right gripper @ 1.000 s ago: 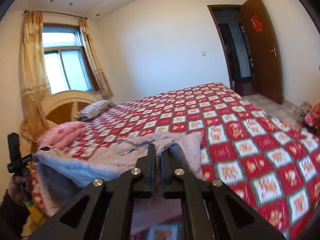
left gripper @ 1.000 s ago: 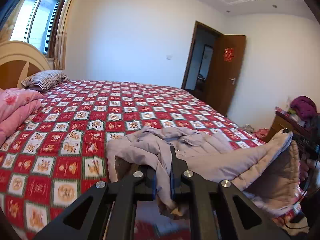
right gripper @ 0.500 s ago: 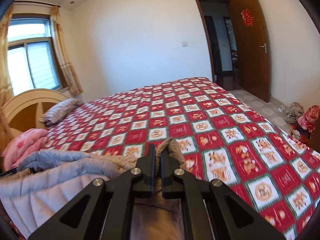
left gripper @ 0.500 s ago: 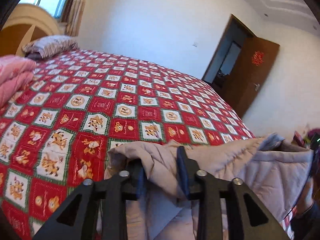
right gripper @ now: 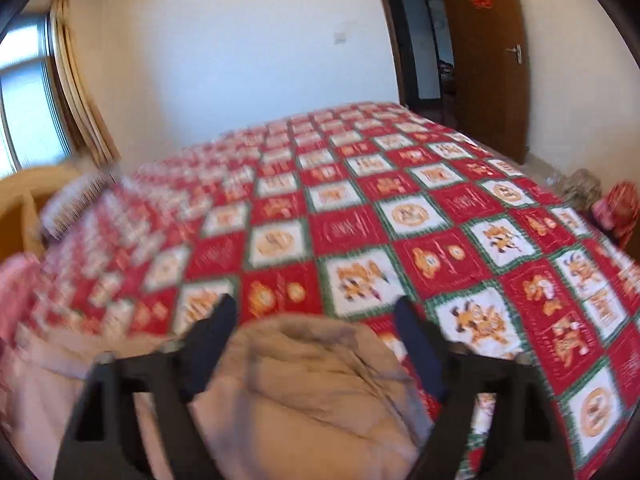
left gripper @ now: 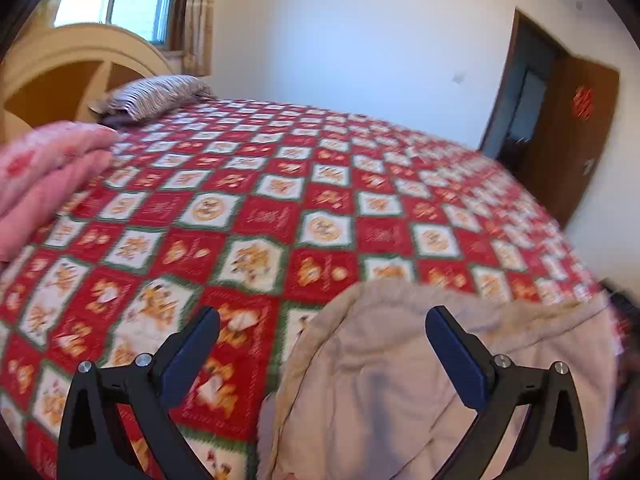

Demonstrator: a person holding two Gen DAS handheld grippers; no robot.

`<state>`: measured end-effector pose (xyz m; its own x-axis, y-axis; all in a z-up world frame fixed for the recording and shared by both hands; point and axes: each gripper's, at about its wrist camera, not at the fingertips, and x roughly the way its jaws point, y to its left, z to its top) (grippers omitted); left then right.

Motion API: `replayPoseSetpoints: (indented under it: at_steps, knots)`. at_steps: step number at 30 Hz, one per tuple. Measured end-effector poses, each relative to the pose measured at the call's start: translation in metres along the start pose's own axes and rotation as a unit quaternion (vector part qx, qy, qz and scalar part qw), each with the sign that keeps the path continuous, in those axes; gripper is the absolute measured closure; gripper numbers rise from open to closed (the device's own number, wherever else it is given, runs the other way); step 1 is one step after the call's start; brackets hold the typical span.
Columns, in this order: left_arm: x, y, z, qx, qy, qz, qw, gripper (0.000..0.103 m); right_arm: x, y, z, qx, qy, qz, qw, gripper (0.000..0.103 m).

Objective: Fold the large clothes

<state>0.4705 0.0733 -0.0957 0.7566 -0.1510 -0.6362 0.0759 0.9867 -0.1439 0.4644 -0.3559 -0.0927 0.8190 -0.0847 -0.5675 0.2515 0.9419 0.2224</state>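
The garment (left gripper: 400, 392), a large padded beige piece, lies on the bedspread (left gripper: 280, 216) at the near edge of the bed, spread wide rather than bunched, which suits a fold made along its width. The left gripper (left gripper: 322, 332) is released: its jaws are opening and stand wide, with the garment's left border lying under the gap between them but not pressed by either pad. The right gripper (right gripper: 316, 320) is likewise released and opening, with a rounded fold of the garment (right gripper: 312, 376) directly below the gap and free of both fingers. Judged from this, both corners have been laid down on the bedspread so that the fabric rests flat for the next fold. The left wrist view shows what the right does not clearly show: the garment's left border ending on the bedspread, a folded pink quilt (left gripper: 48, 168) to the garment's far left, and a striped pillow (left gripper: 160, 94) against the headboard (left gripper: 60, 72) beyond it. The right wrist view, heavily blurred on its left side, shows the garment's right end, the bare bedspread beyond it, the open door (right gripper: 484, 56) and a heap of items (right gripper: 600, 200) on the floor beside the bed.
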Motion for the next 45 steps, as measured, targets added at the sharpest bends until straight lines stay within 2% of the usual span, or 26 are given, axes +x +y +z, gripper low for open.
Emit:
replayPoseSetpoints:
  at_steps: [2,4,6,8,10,12,13,16,17,19,20,23,27,31,35,45]
  knots:
    - [-0.006,-0.003,-0.010,0.003,-0.008,0.018,0.9998,0.001,-0.016,0.006,0.002,-0.008,0.000,-0.005,1.000,0.017]
    - [-0.018,-0.004,-0.022,-0.004,-0.017,0.061,0.9980,0.001,-0.043,0.016,-0.004,-0.010,0.009,0.026,1.000,0.017]
    - [-0.032,-0.003,-0.036,-0.017,-0.028,0.077,0.9965,0.001,-0.061,0.032,-0.019,-0.029,0.023,0.054,0.998,0.017]
    - [-0.041,-0.006,-0.049,-0.021,-0.032,0.071,0.9968,0.001,-0.086,0.051,-0.043,-0.068,0.029,0.076,0.994,0.017]
    - [-0.043,-0.018,-0.065,-0.009,-0.019,0.060,0.9980,0.001,-0.102,0.071,-0.074,-0.101,0.043,0.098,0.989,0.017]
    - [-0.039,-0.033,-0.073,0.012,-0.005,0.056,0.9984,0.001,-0.093,0.091,-0.099,-0.139,0.071,0.089,0.984,0.017]
    - [-0.036,-0.040,-0.075,0.021,-0.003,0.059,0.9980,0.001,-0.084,0.099,-0.110,-0.156,0.081,0.082,0.981,0.021]
    - [-0.023,-0.049,-0.075,0.041,-0.005,0.100,0.9941,0.001,-0.055,0.108,-0.115,-0.184,0.071,0.036,0.980,0.043]
    - [-0.013,-0.046,-0.072,0.044,-0.005,0.120,0.9918,0.001,-0.044,0.110,-0.111,-0.181,0.068,0.026,0.981,0.046]
    - [0.004,-0.035,-0.068,0.027,0.000,0.152,0.9880,0.001,-0.027,0.111,-0.102,-0.166,0.067,0.016,0.984,0.046]
    - [0.010,-0.030,-0.066,0.014,0.007,0.152,0.9883,0.001,-0.017,0.113,-0.096,-0.163,0.064,0.009,0.984,0.046]
    - [0.033,-0.005,-0.060,-0.048,0.036,0.137,0.9887,0.001,0.002,0.120,-0.085,-0.164,0.052,-0.003,0.985,0.046]
    - [0.052,-0.001,-0.061,-0.067,0.044,0.131,0.9882,0.001,0.026,0.121,-0.084,-0.156,0.059,-0.017,0.986,0.046]
    - [0.067,0.008,-0.069,-0.101,0.063,0.104,0.9874,0.001,0.041,0.121,-0.084,-0.158,0.054,-0.015,0.986,0.044]
    - [0.071,0.009,-0.074,-0.114,0.067,0.093,0.9868,0.001,0.049,0.116,-0.086,-0.149,0.060,-0.003,0.987,0.042]
    - [0.073,0.002,-0.077,-0.101,0.070,0.119,0.9852,0.001,0.064,0.118,-0.090,-0.156,0.076,-0.001,0.985,0.039]
